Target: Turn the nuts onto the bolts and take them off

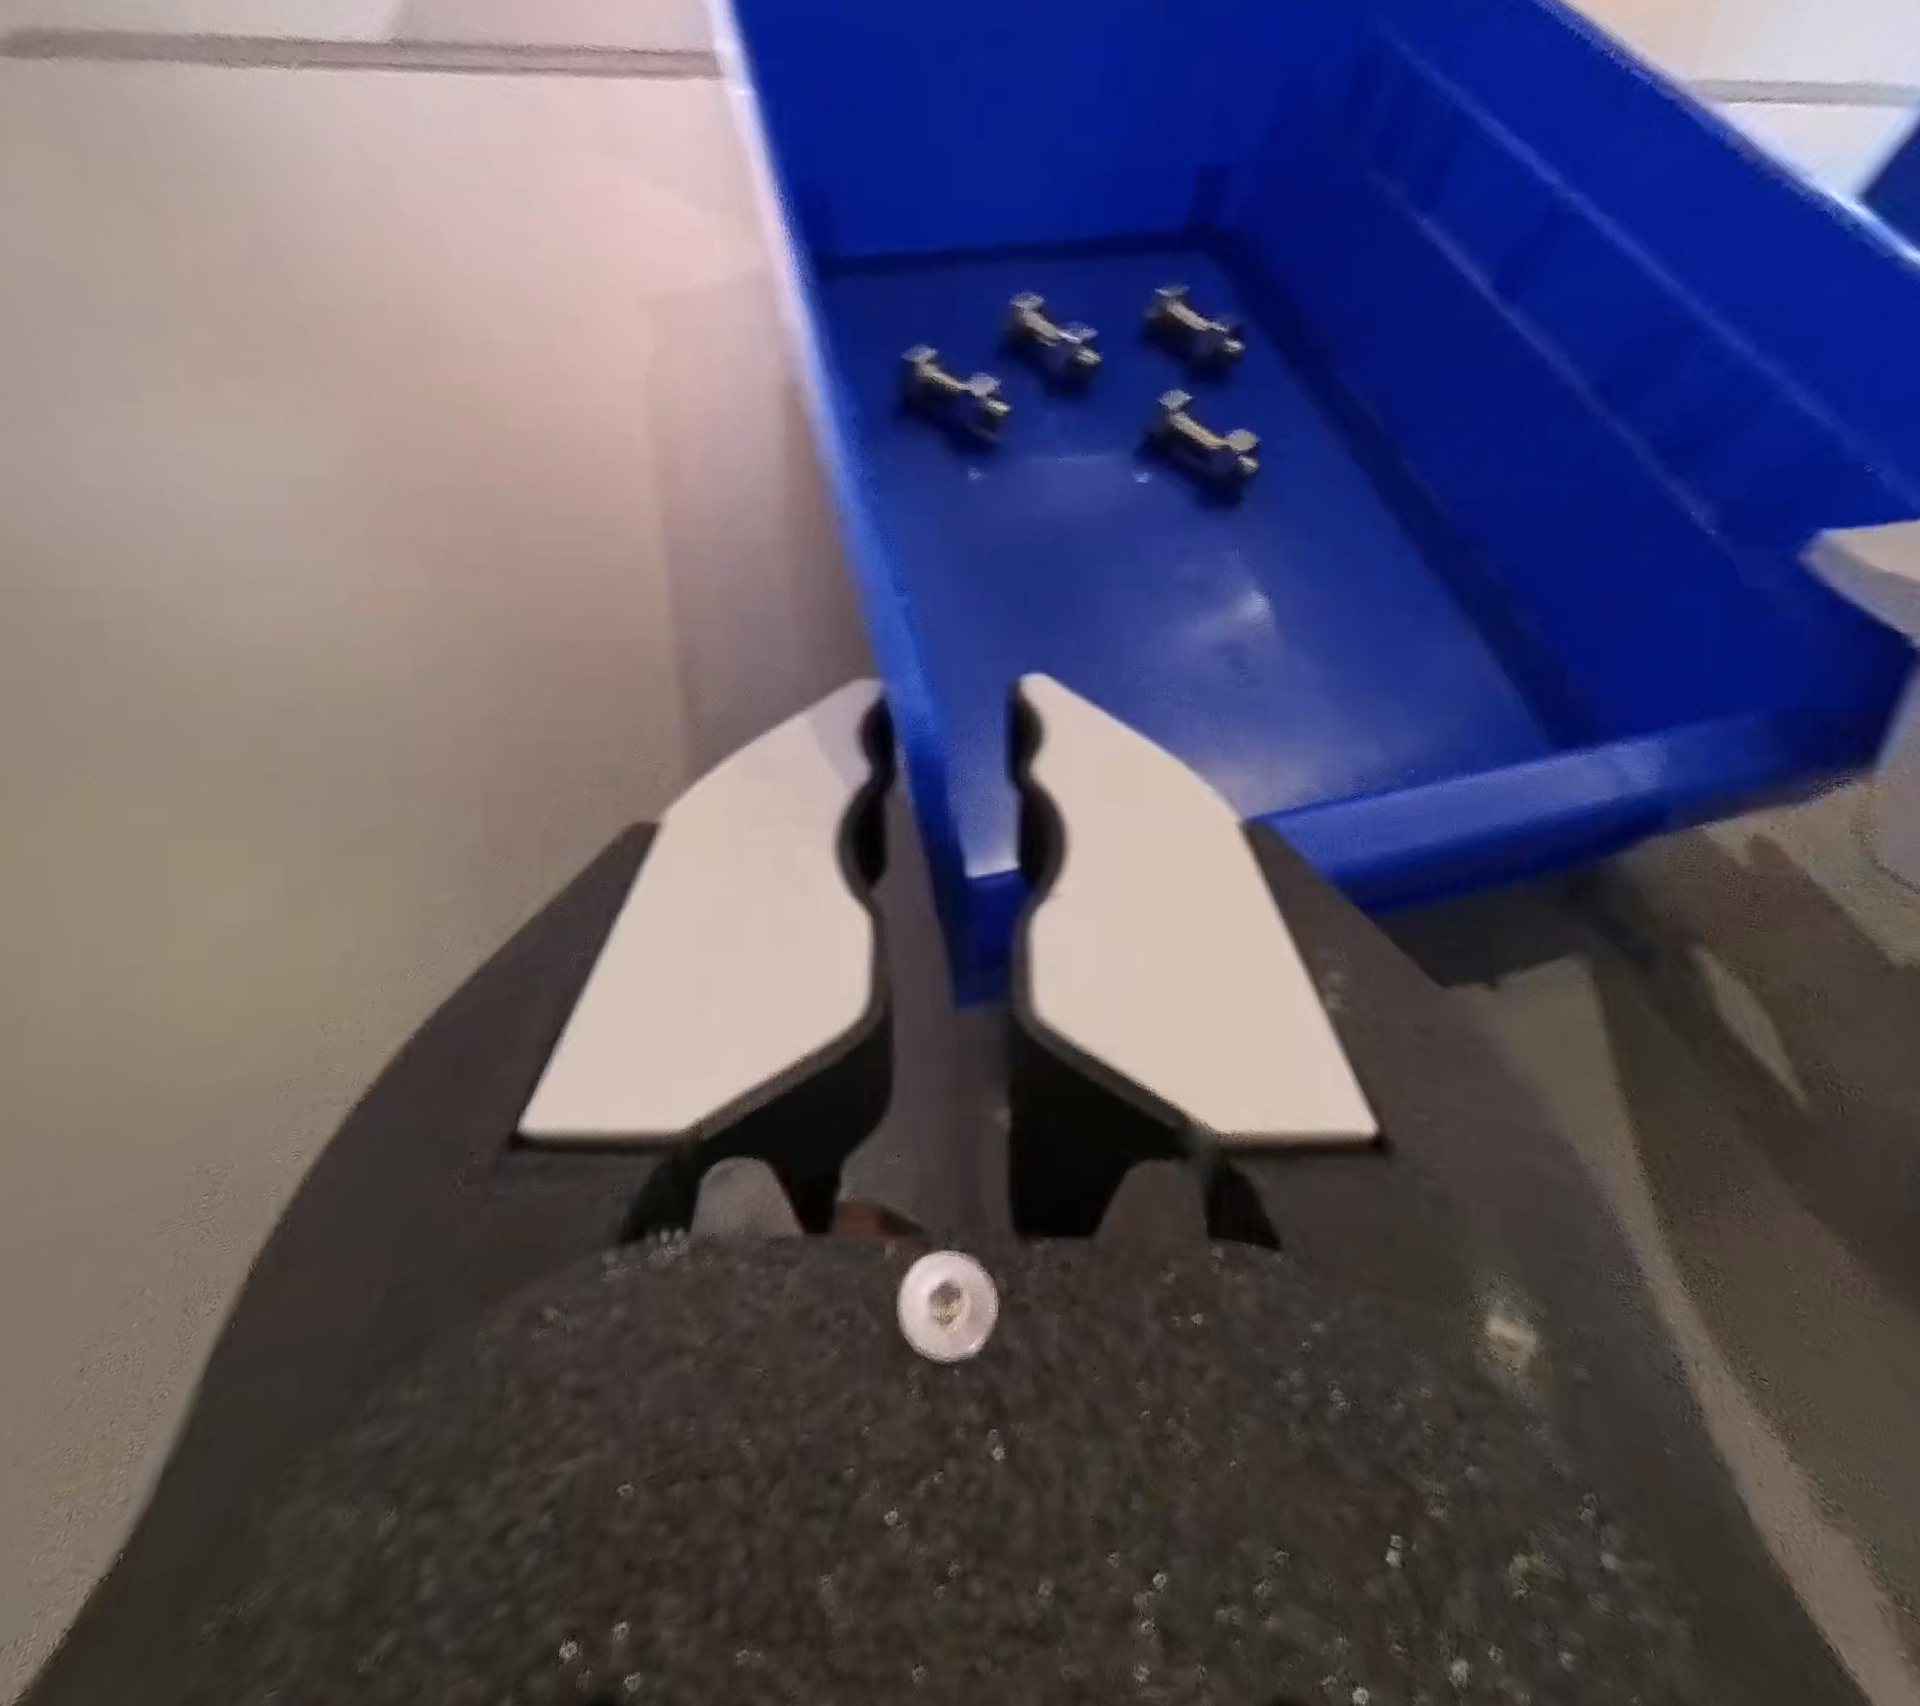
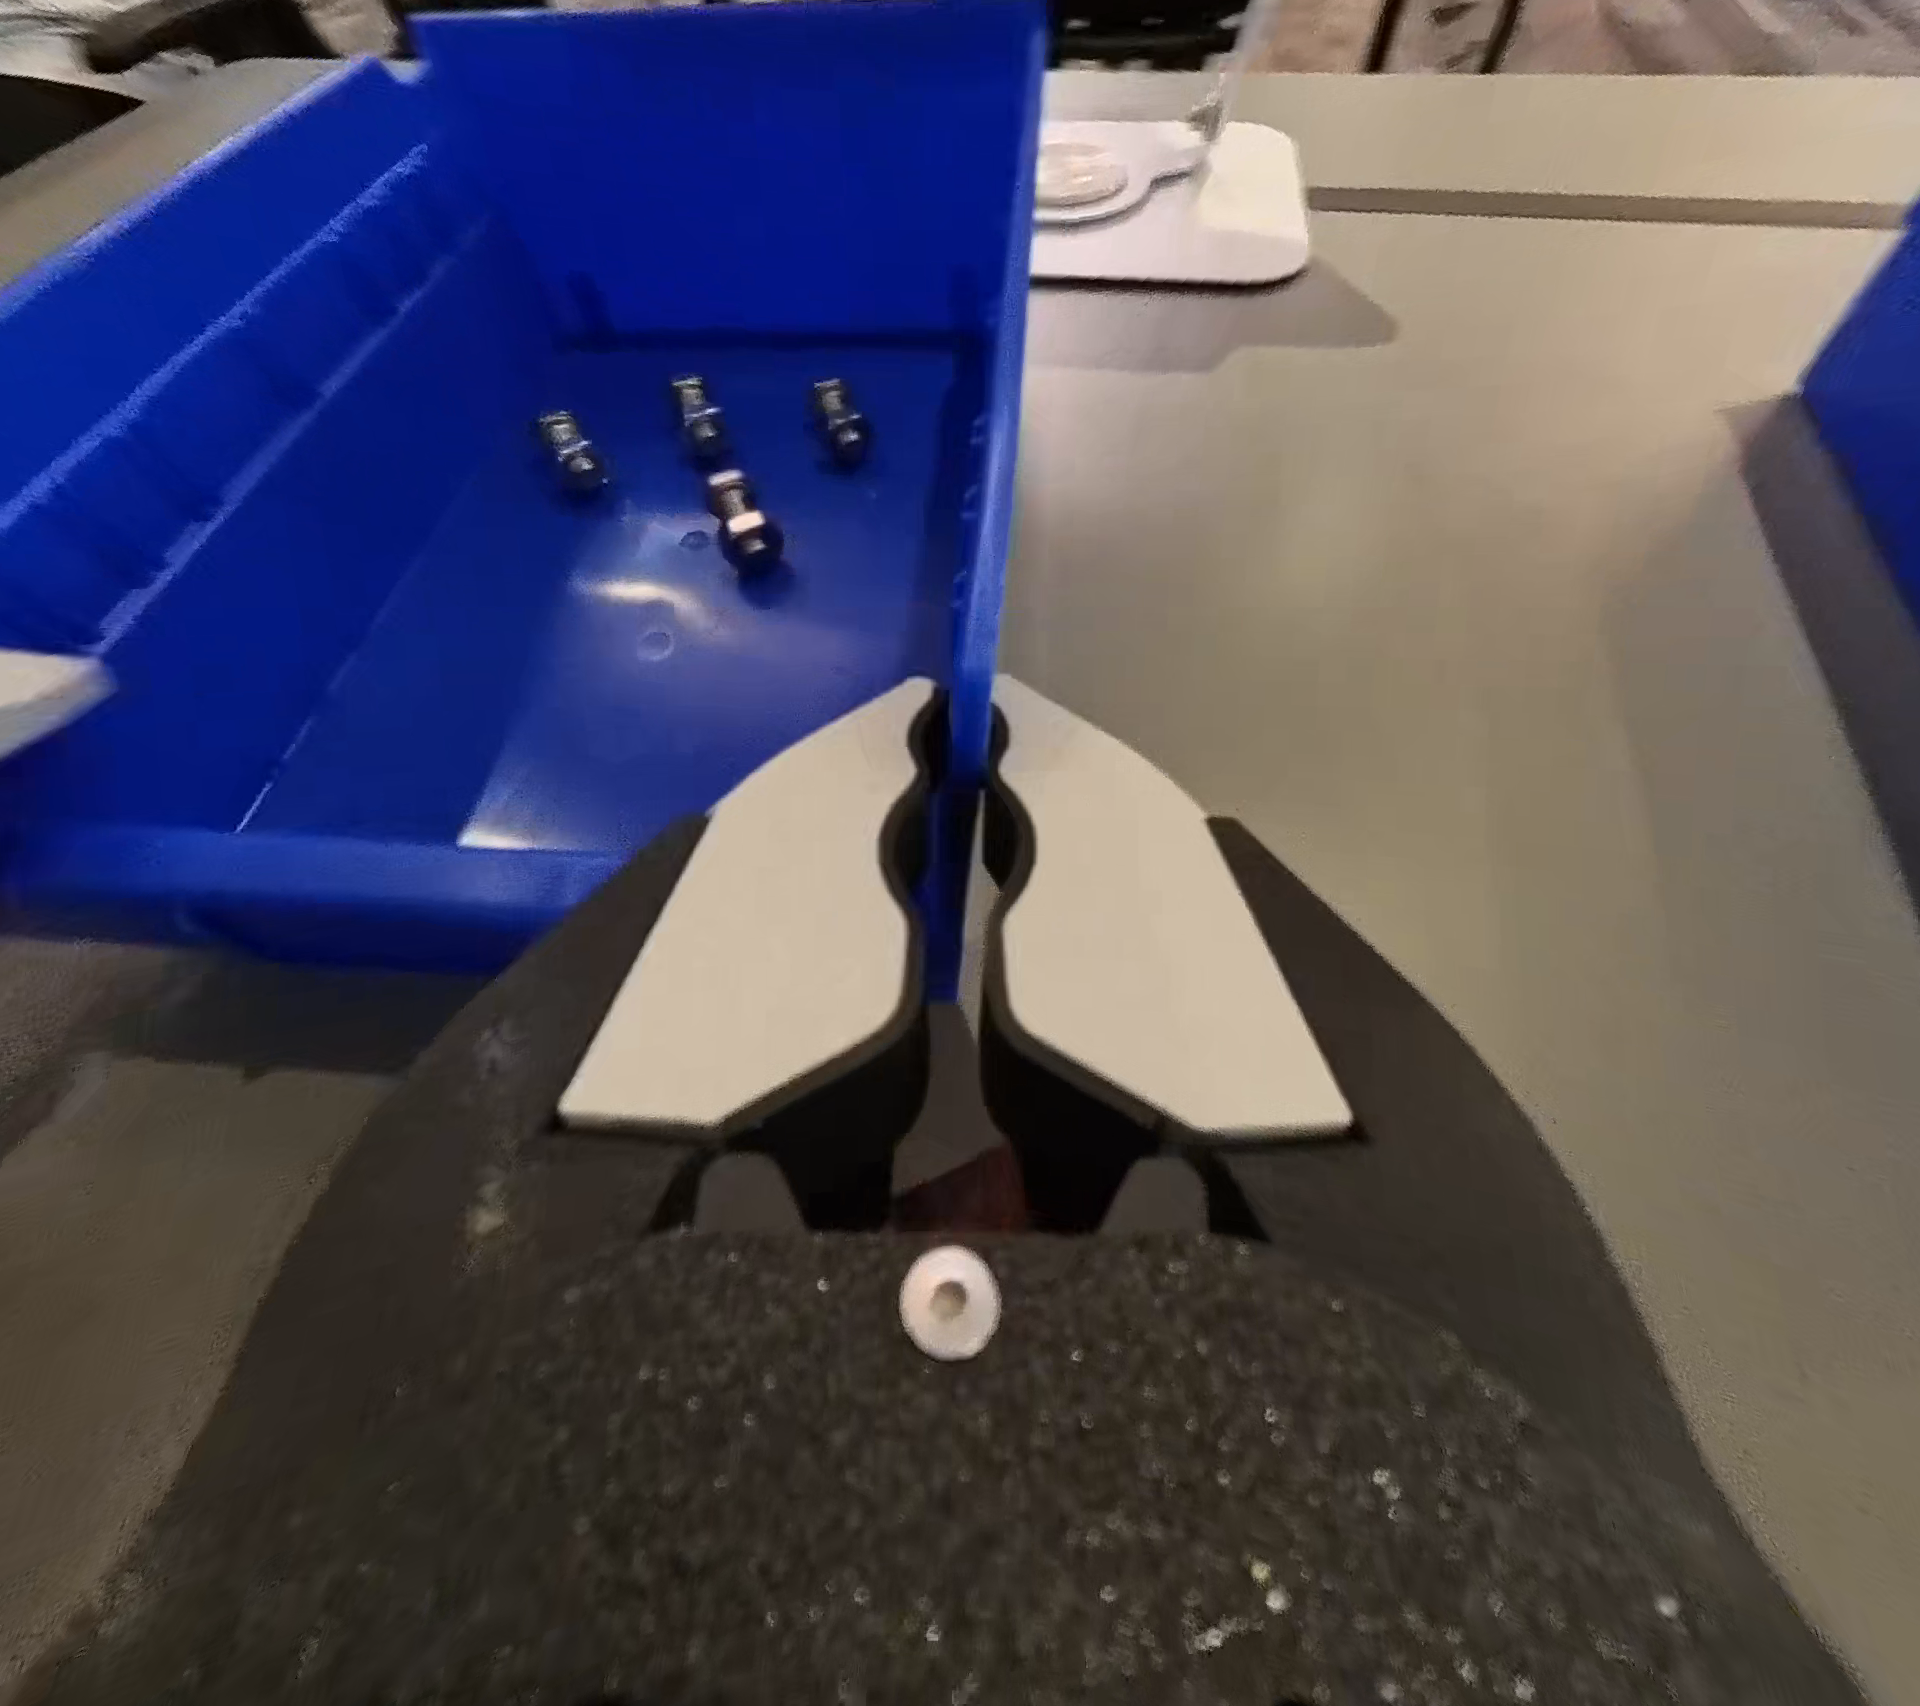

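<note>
A blue plastic bin point(image 1: 1039, 46) holds several silver bolts with nuts on them point(image 1: 954, 399) lying on its floor toward the far end. My left gripper point(image 1: 948, 700) is shut on the bin's left side wall near the front corner. My right gripper point(image 2: 966, 695) is shut on the bin's right side wall point(image 2: 987, 409), also near the front. The bolts show in the right wrist view point(image 2: 743, 524) too. A dark shadow lies under the bin's front edge, so it seems raised off the table. Each view shows the other gripper's grey finger at the far wall point(image 1: 1860, 555) point(image 2: 42, 690).
A second blue bin point(image 2: 1870, 409) stands at the right on the grey table point(image 2: 1455, 617). A white base with a clear stand point(image 2: 1174, 202) sits behind the held bin. Chairs and table legs are beyond the table. My hands' fingertips stand some 20 cm from each other.
</note>
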